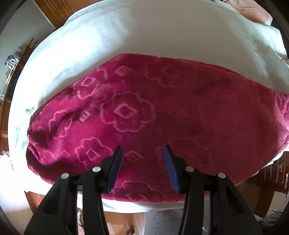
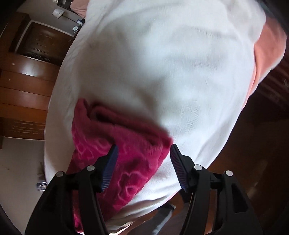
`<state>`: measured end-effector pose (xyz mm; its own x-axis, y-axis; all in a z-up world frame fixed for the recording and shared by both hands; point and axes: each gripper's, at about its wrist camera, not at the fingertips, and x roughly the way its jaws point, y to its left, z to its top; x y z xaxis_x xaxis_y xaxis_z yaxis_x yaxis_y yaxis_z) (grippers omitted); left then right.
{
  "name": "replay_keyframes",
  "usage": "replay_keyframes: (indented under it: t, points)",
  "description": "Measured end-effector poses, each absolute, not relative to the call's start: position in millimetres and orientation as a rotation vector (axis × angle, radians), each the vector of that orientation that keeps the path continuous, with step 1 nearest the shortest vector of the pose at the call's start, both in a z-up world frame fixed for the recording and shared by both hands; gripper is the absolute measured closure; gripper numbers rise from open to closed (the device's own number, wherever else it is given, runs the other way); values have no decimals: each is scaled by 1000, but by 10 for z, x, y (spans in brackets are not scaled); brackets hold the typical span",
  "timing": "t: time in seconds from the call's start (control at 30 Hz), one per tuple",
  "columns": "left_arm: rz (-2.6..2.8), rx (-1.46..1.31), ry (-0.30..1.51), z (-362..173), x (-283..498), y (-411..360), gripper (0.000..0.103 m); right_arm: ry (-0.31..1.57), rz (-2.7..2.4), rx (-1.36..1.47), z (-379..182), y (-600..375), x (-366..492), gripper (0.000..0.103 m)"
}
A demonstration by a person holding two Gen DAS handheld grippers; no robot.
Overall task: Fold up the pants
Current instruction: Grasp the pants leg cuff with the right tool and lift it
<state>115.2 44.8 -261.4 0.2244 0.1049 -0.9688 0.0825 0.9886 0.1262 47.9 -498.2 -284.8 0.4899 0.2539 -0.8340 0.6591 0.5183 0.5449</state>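
Right now, in the left wrist view, the fuzzy dark pink pants with a flower and square pattern (image 1: 153,117) lie spread wide across the white bed sheet (image 1: 144,32). They reach from the left side almost to the right side of the bed, near its close edge. The left gripper (image 1: 143,153) with black arms and blue ribbed pads hangs over the near part of the pants. Its two fingers stand wide apart and hold nothing. I cannot tell if the tips touch the cloth. A peach pink pillow (image 1: 252,10) sits at the far right corner of the bed. Brown wooden furniture (image 1: 10,101) stands to the left, and a brown wooden floor (image 1: 119,222) shows under the bed edge.

Next, in the right wrist view, the picture is a bit blurry. One end of the pink pants (image 2: 126,148) lies on the white bed sheet (image 2: 162,63), bunched in soft folds, close to the bed edge. The right gripper (image 2: 144,150) is over that end. Its fingers are wide apart too, with nothing pinched. The left finger is over the pink cloth and the right finger is over the white sheet just past the pants. The peach pillow (image 2: 267,47) shows at the right. A brown wooden wardrobe (image 2: 27,76) stands at the left.
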Motion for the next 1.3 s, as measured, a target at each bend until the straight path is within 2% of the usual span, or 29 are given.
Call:
replay_keyframes:
  t: [0.23,0.47,0.57,0.63,0.73,1.07,1.3]
  points:
    - [-1,205,1347,-2482,1096,206,55,1071,-293,1036,-3050,-4871,556,41]
    - [18,214,1342,-2335,886,286,55,1012,-293,1166,-3302,-4904,606,41]
    - [29,200,1348,-2363,864,362,55,1000,-265,1184,-3283,-4904,580,59]
    - [31,190,1354,-2374,848,372,55,1004,-246,1179,-3234,-4897,561,78]
    - [27,173,1362,-2466,865,403,55,1004,-215,1156,-3098,-4873,565,88]
    - [-9,146,1360,-2534,894,393,55,953,0,983,-2268,-4492,664,90]
    - [-31,45,1369,-2540,935,608,55,938,143,789,-1707,-3845,873,90]
